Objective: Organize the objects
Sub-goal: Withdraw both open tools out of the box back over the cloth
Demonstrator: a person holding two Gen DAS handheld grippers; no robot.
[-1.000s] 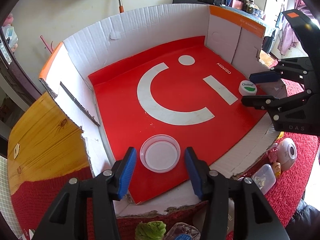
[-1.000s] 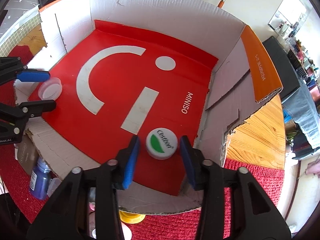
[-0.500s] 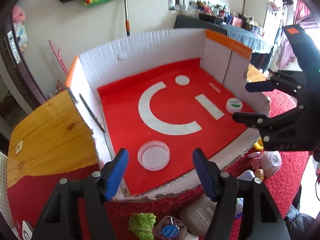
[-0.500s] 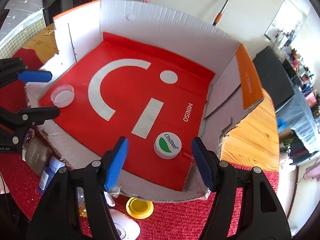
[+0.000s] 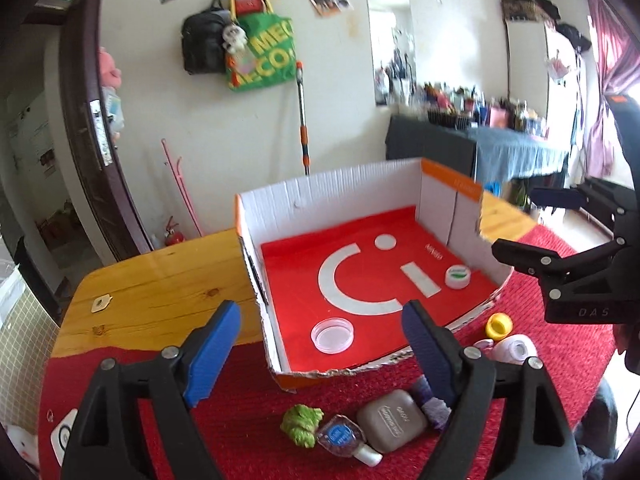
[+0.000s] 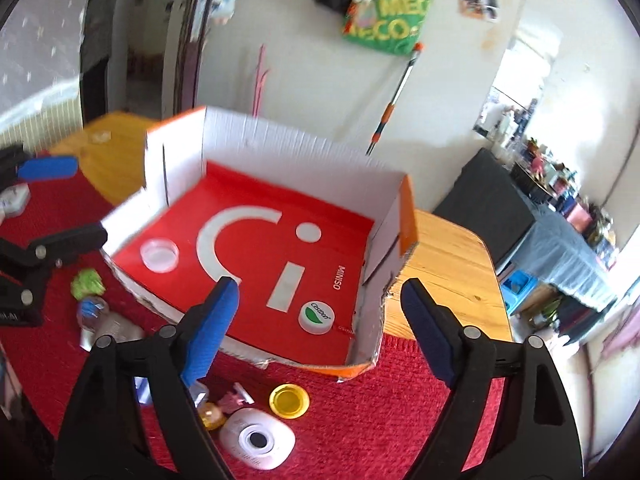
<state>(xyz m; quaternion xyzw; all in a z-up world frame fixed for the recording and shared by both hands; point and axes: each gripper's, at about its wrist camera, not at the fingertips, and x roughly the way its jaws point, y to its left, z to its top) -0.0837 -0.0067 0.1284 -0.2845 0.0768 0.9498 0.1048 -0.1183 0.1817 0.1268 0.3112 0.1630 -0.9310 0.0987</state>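
Note:
A cardboard box (image 5: 332, 196) (image 6: 280, 136) with a red floor stands on the table. A clear round lid (image 5: 333, 335) (image 6: 159, 255) lies near its front left corner. A white cap with a green logo (image 5: 457, 276) (image 6: 315, 317) lies near its front right corner. My left gripper (image 5: 322, 356) hangs above and in front of the box, its jaws opening, nothing between them. My right gripper (image 6: 320, 332) is likewise raised before the box with jaws opening and empty; it also shows at the right of the left wrist view (image 5: 520, 224).
On the red cloth (image 5: 240, 420) in front of the box lie a green lettuce-like toy (image 5: 301, 424), a small sanitizer bottle (image 5: 344, 440), a brown case (image 5: 390, 420), a yellow cap (image 6: 289, 400) and a white round device (image 6: 256, 442). Bare wooden tabletop (image 5: 160, 292) flanks the box.
Both grippers opened wider and pulled up and back out of the box, leaving the clear lid and the white cap lying on its red floor.

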